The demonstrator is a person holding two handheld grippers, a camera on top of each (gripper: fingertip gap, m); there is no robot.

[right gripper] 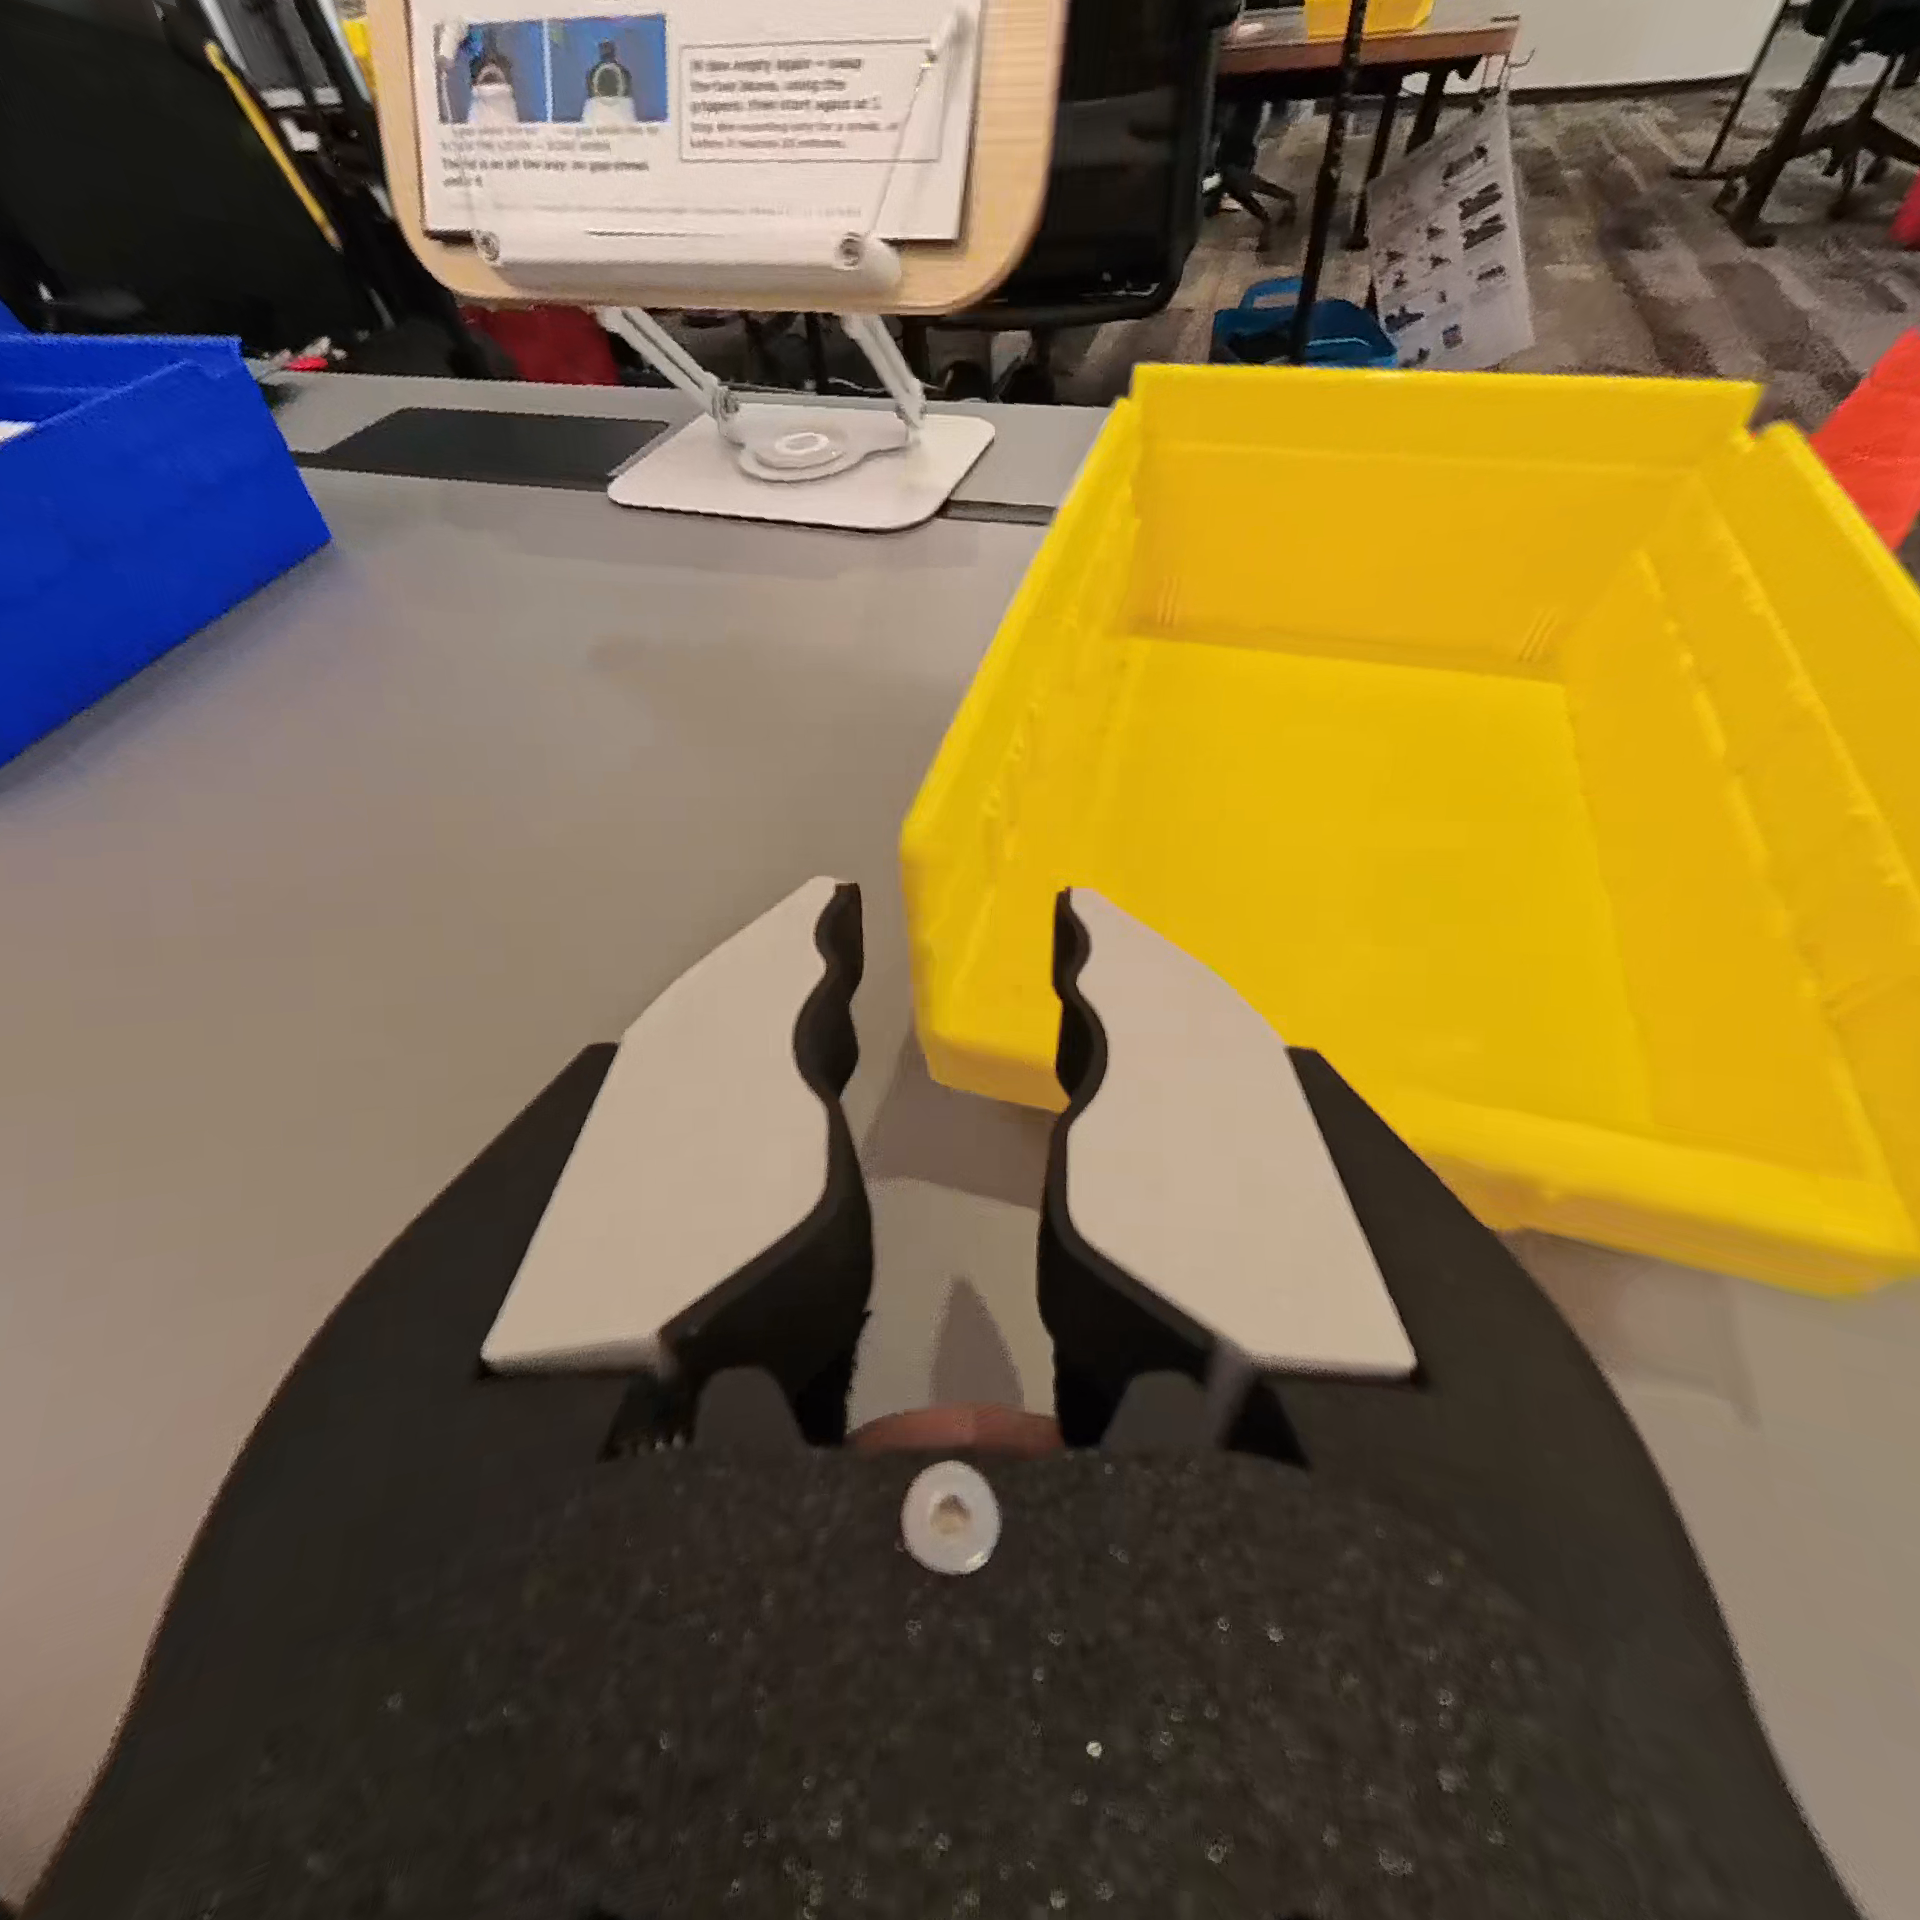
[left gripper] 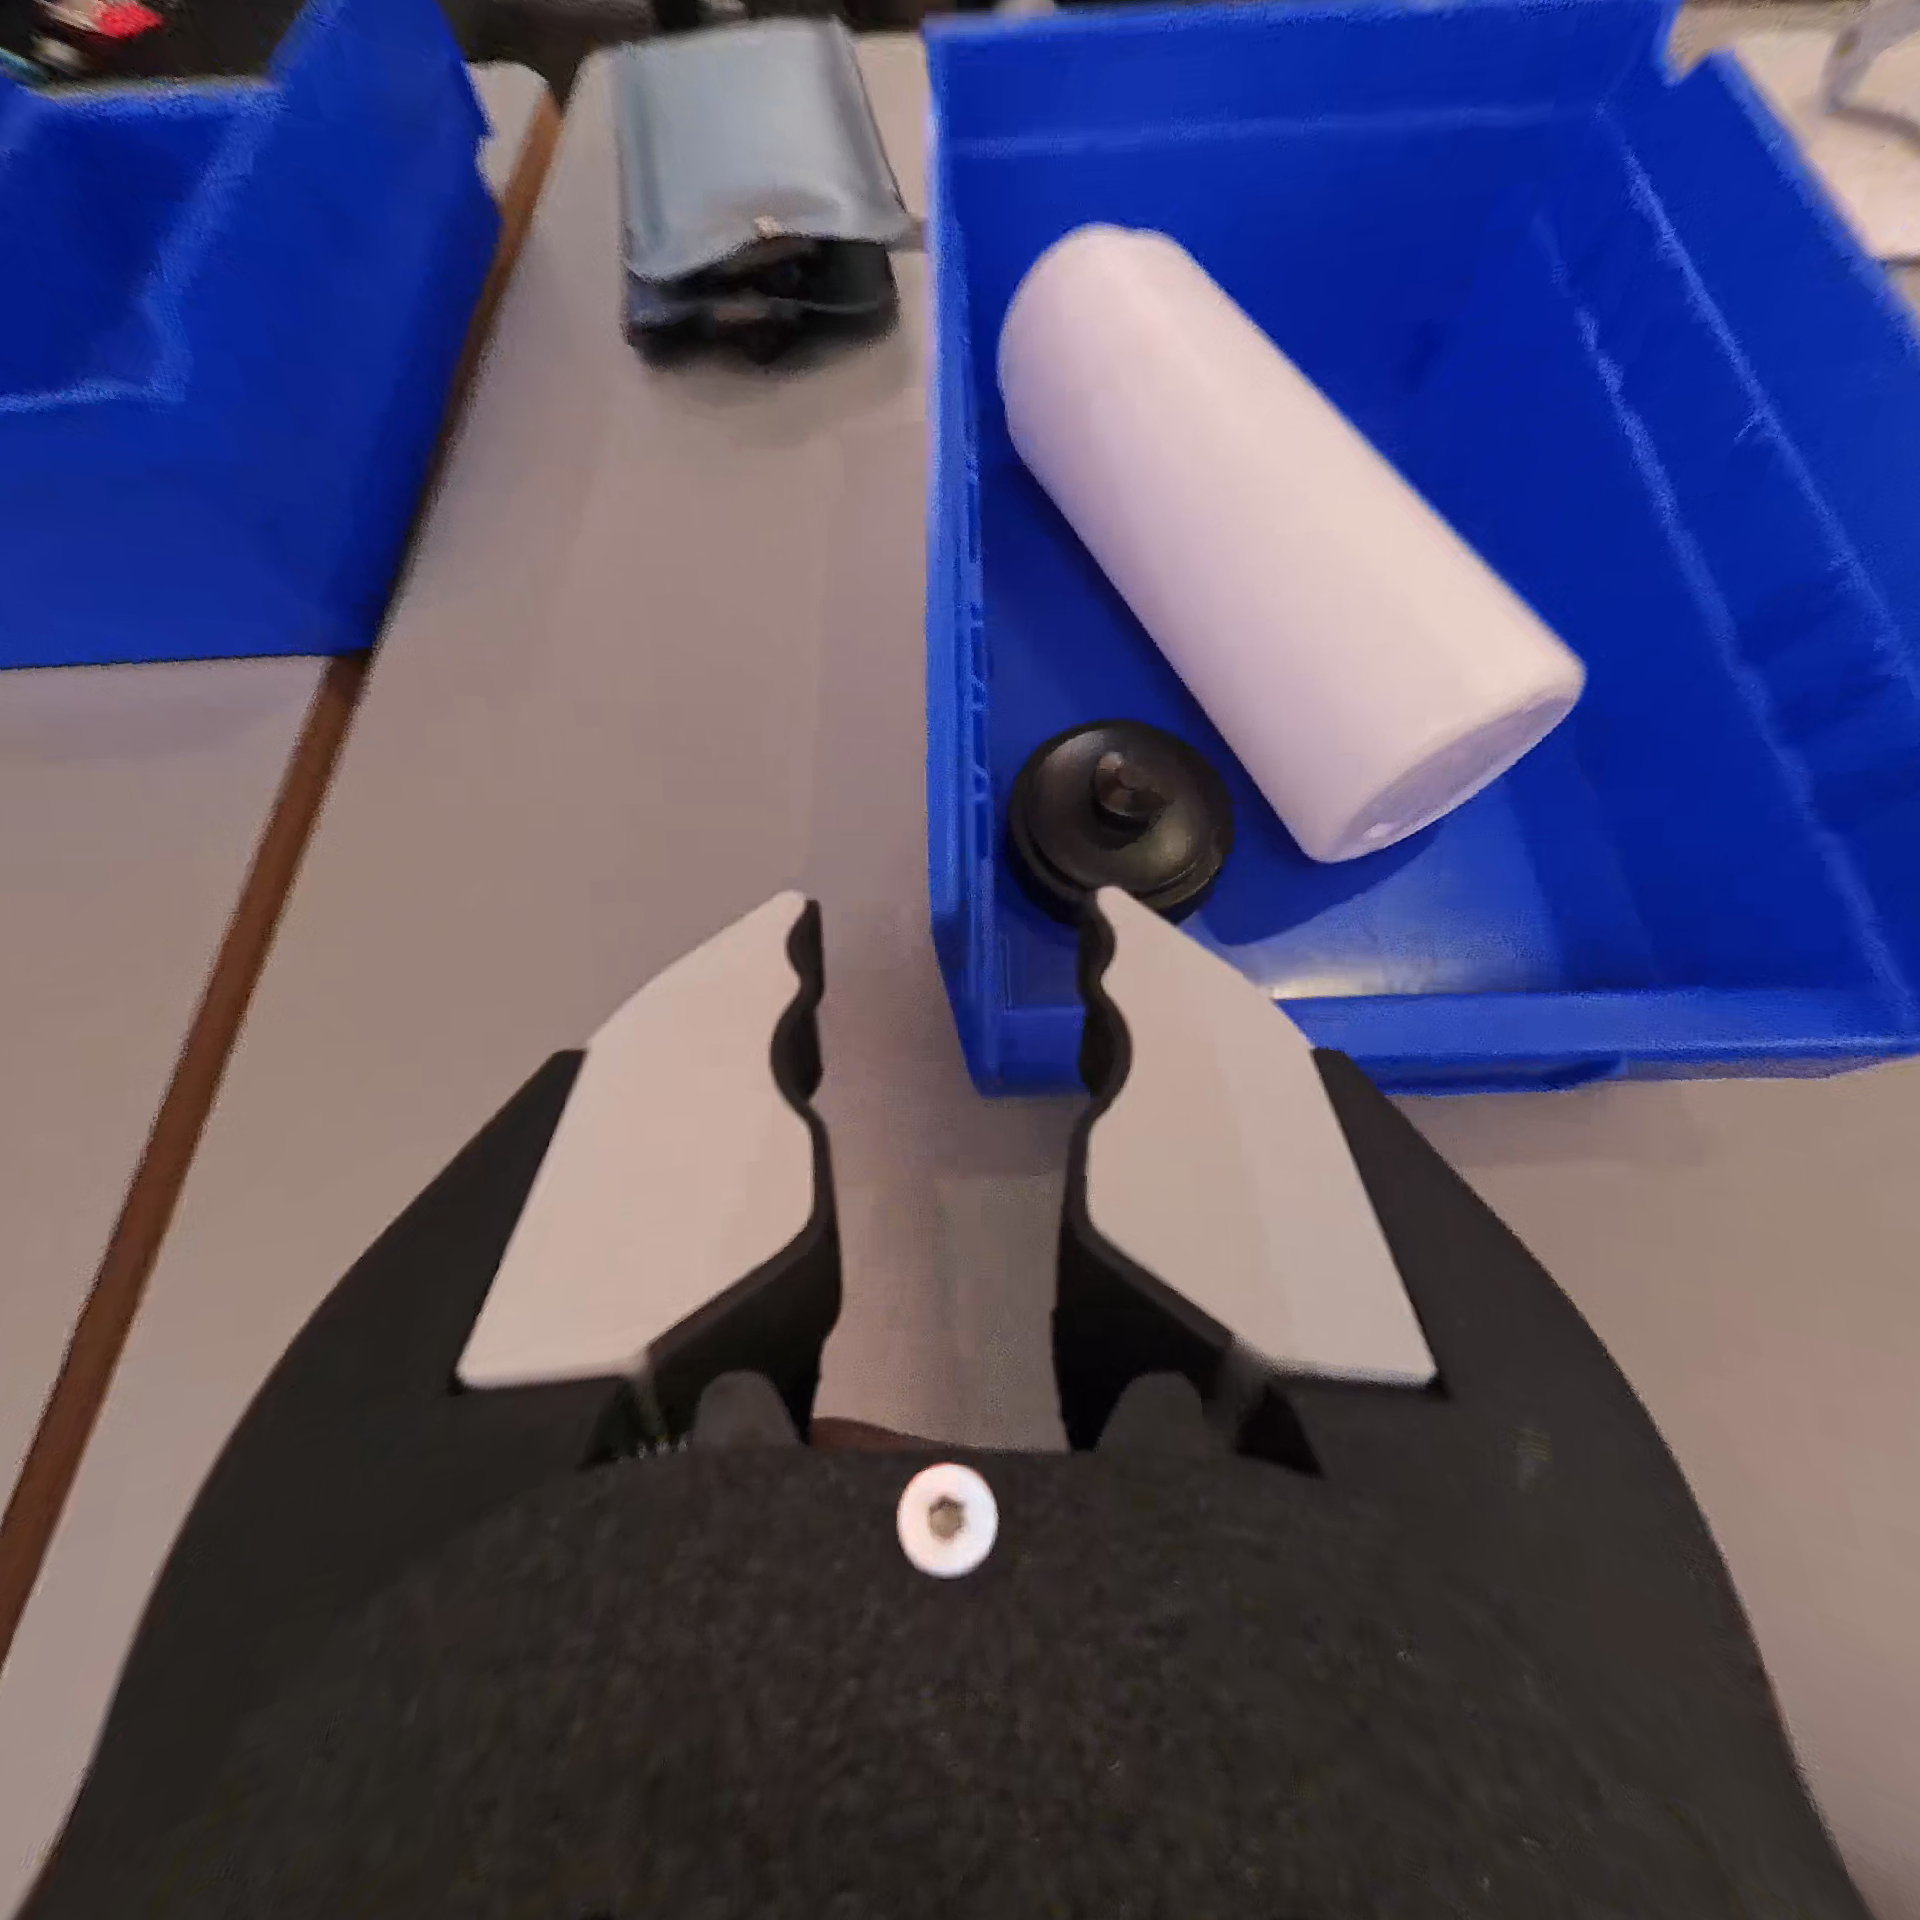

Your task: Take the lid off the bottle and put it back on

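Two grippers were in view, one per wrist camera, and we found neither holding anything.

Taking the left wrist view from left to right: a blue bin [left gripper: 187, 343] sat at ten o'clock, a grey pouch [left gripper: 753, 197] at twelve o'clock on the grey table [left gripper: 644, 727], and a second blue bin [left gripper: 1403, 1029] at two o'clock. Inside that second bin the white bottle [left gripper: 1278, 530] lay on its side. A black lid [left gripper: 1122, 816] rested on the bin floor just beside the bottle's near end; we could not tell whether they touched. The left gripper [left gripper: 951, 909] stood moderately open and empty, its right fingertip over the bin's near corner, close to the lid.

In the right wrist view, a document stand [right gripper: 800, 457] stood at twelve o'clock and a yellow bin [right gripper: 1455, 1195], holding nothing, at two o'clock. The right gripper [right gripper: 956, 899] was narrowly open, empty, above the table.

We judged the work to be at the reach stage. The next move calls for a grip on the bottle and bringing it upright.
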